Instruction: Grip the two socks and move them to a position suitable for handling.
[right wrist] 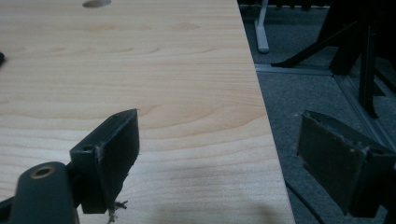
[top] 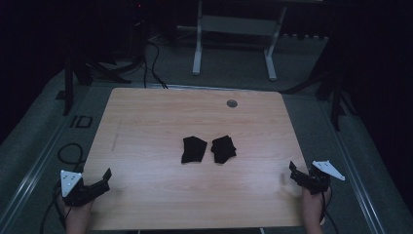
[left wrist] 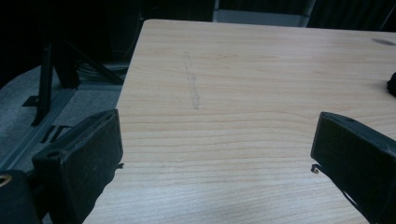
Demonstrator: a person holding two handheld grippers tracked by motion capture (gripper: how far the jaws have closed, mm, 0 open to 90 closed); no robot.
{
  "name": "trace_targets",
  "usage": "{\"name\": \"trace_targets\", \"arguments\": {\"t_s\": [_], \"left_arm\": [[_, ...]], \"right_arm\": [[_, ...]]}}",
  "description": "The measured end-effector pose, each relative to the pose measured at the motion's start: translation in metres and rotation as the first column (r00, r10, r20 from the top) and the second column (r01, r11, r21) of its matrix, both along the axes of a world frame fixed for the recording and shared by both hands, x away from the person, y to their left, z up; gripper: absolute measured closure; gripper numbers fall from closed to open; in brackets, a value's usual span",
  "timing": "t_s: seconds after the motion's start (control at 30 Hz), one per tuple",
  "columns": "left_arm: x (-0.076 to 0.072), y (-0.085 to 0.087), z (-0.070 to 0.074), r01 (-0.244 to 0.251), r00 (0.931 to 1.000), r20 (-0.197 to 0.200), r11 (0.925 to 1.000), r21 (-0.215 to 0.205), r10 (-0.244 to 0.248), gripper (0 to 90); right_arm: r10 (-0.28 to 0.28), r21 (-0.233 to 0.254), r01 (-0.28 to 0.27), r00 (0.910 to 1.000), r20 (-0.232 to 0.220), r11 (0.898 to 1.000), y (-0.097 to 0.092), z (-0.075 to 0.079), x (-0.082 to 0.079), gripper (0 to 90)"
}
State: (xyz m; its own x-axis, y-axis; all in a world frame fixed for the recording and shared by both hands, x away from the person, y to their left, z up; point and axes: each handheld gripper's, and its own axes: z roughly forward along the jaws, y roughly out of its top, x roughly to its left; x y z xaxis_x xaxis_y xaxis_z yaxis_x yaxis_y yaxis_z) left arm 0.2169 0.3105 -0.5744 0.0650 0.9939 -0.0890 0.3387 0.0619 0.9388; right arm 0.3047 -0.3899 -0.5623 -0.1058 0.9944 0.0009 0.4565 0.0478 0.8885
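A: We note two black cloth pieces, the left piece [top: 194, 149] and the right piece [top: 223, 148], lying just beside each other at mid-counter [top: 146, 122].

B: We log the left tongs [top: 106, 175] at the near left edge and the right tongs [top: 292, 168] at the near right edge, both released, nothing between them, well apart from the cloth.

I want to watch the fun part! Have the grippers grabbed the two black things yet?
Not yet. Nothing looks done: the two black cloth pieces lie side by side, untouched, mid-table. In hand: nothing. The left gripper and right gripper wait at the near corners, jaws open and empty. Reaching in and handling the cloths is all left.
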Motion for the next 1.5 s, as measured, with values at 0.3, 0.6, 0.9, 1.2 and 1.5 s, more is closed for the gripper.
{"name": "trace_targets", "arguments": {"t_s": [0.3, 0.6, 0.9, 1.2, 1.5], "left_arm": [[0.0, -0.001, 0.003, 0.007, 0.9996, 0.028, 0.9996, -0.027, -0.006, 2.5], [0.001, -0.016, 0.007, 0.062, 0.9981, 0.003, 0.998, 0.014, -0.062, 2.5], [0.003, -0.029, 0.011, 0.172, 0.9845, -0.027, 0.9832, -0.061, -0.174, 2.5], [0.002, -0.048, 0.014, 0.234, 0.972, -0.022, 0.9722, -0.015, -0.234, 2.5], [0.001, -0.048, 0.015, 0.258, 0.9657, -0.025, 0.9656, -0.034, -0.259, 3.5]], "right_arm": [[0.058, -0.004, -0.058, 0.9961, -0.067, 0.998, 0.001, -0.001, 0.006, 13.4], [0.182, 0.039, -0.178, 0.974, -0.135, 0.983, 0.013, 0.003, 0.014, 13.5], [0.32, 0.065, -0.314, 0.9351, -0.151, 0.947, 0.043, 0.011, 0.033, 13.1], [0.424, 0.096, -0.414, 0.889, -0.172, 0.905, 0.08, 0.02, 0.052, 13.1], [0.522, 0.079, -0.516, 0.8331, -0.184, 0.853, 0.123, 0.026, 0.067, 13.2]]}}
